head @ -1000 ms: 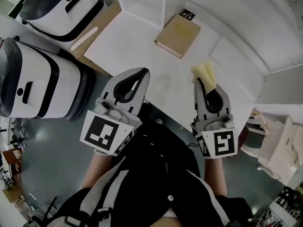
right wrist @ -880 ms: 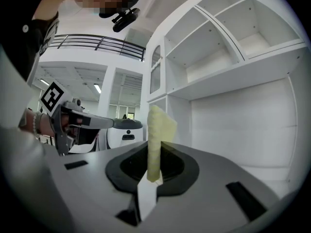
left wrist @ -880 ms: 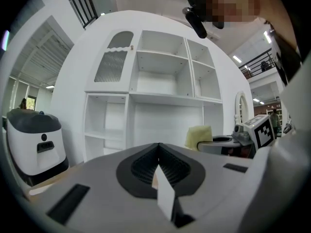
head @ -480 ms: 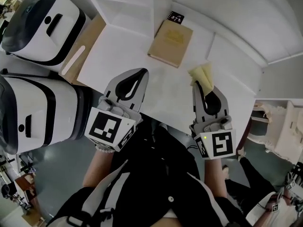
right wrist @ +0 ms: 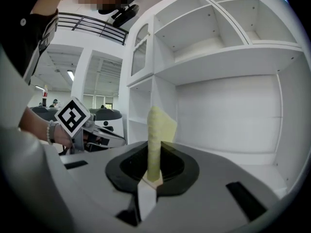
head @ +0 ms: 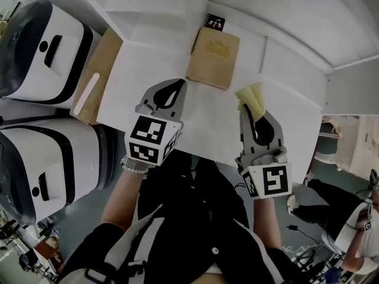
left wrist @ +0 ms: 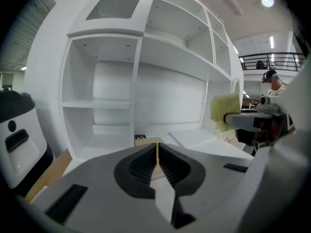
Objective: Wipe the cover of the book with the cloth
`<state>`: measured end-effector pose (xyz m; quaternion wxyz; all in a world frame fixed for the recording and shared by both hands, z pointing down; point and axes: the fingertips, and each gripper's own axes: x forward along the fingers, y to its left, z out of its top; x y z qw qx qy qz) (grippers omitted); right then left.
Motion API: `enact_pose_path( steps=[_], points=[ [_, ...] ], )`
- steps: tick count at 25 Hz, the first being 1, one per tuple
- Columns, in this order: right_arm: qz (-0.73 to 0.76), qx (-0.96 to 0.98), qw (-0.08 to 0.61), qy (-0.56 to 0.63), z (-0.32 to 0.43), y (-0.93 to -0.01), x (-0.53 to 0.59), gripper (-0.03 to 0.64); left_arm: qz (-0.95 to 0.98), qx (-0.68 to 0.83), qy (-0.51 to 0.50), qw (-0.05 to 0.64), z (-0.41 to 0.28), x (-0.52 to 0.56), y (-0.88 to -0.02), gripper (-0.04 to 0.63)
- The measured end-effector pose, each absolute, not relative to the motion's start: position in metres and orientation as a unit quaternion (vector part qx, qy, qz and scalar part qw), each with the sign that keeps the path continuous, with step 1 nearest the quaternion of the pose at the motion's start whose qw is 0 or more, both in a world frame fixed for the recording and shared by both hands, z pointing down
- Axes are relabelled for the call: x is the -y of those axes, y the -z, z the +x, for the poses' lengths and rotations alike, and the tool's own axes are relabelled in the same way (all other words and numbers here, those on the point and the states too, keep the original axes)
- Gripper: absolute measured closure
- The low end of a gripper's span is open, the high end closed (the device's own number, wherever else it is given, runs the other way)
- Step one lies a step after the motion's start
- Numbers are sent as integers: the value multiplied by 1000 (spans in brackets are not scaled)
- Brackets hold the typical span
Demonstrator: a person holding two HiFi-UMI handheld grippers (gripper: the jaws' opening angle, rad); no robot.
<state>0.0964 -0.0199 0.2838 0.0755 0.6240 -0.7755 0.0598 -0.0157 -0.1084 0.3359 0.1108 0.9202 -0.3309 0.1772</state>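
A tan book (head: 214, 57) with a gold emblem lies flat on the white desk (head: 148, 64), toward the back. My right gripper (head: 244, 106) is shut on a folded yellow cloth (head: 253, 98), which sticks out past the jaws just right of the book's near corner. The cloth (right wrist: 158, 135) stands upright between the closed jaws in the right gripper view. My left gripper (head: 181, 85) is shut and holds nothing, hovering just in front of the book's near left corner. In the left gripper view the book's edge (left wrist: 148, 141) peeks above the closed jaws, and the cloth (left wrist: 224, 111) shows at right.
A small black marker card (head: 214, 22) lies behind the book. White shelf compartments (left wrist: 112, 91) rise at the desk's back. A wooden board (head: 98, 76) leans at the desk's left edge, beside two white-and-black machines (head: 44, 49). A second person (head: 361, 218) sits at far right.
Both grippers have moved forward over the desk toward the book. The left one advanced most and now sits by the book's near left corner; the cloth stays gripped in the right.
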Motion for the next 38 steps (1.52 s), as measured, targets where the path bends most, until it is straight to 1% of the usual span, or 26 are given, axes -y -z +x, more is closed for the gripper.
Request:
enact_pose_path(
  steps=[4,10,17,26,33,38],
  points=[
    [642,759,81,-68,93,-290,23,581,914,320,-181,172,-13,129,-364,493],
    [666,736,92,-79,91,-300,26,581,893,314,-192,260,-11,154,-414,420],
    [680,719,106,-102,84,-319,27,581,870,302,-216,325,0,175,-465,388],
    [666,726,126,-118,95,-336,39,581,838,314,-219,388,13,196,-502,382],
    [646,743,135,-110,112,-348,70,581,823,318,-238,407,17,197,-522,382],
    [637,750,147,-104,128,-357,99,581,836,309,-246,381,19,197,-522,385]
  ],
)
